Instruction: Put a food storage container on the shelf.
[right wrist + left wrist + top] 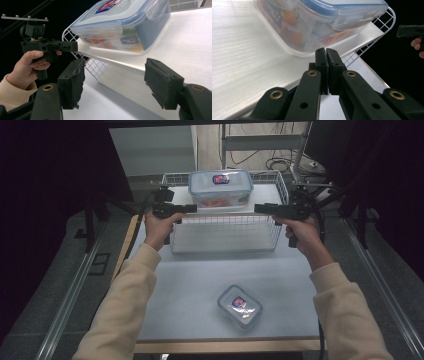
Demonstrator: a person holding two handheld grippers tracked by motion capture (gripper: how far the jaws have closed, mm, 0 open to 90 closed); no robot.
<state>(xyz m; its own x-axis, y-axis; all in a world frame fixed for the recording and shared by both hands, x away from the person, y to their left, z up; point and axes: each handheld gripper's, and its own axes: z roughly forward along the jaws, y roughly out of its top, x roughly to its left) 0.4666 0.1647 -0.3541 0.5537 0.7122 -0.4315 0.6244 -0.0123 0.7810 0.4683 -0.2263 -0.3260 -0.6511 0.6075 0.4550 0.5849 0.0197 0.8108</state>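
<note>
1. Up on the white shelf board (265,195) across the top of the wire basket (225,232) sits the big food container (220,188): clear plastic tub, blue-rimmed snap lid with a red-and-blue sticker in the middle, and something orange-red inside (carrot sticks maybe? can't really tell). It stands upright and level, closer to the left end of the board.

2. Both tools are lined up on either side of it, so my read is this is the approach step, just before someone lifts or shifts the box. Nothing is holding it yet.

3. Left gripper (192,208): jaws pressed flat together with nothing between them, tips just under and beside the container's near corner in its own view. Whether they touch the tub, I can't tell.

4. Right gripper (258,209): jaws standing wide apart, empty, pads aimed at the other end of the container but not reaching it yet.

5. Next move, I'd guess: the right one needs to come in farther, and the left has to open up if it's going to clamp, or else just push or steady the box shut like that. The lid flaps stick out, so the pads should probably catch the wall below them.

6. Farther out, a smaller container (240,306) of the same kind lies on the table (190,285) near the front, well apart from all this.
</note>
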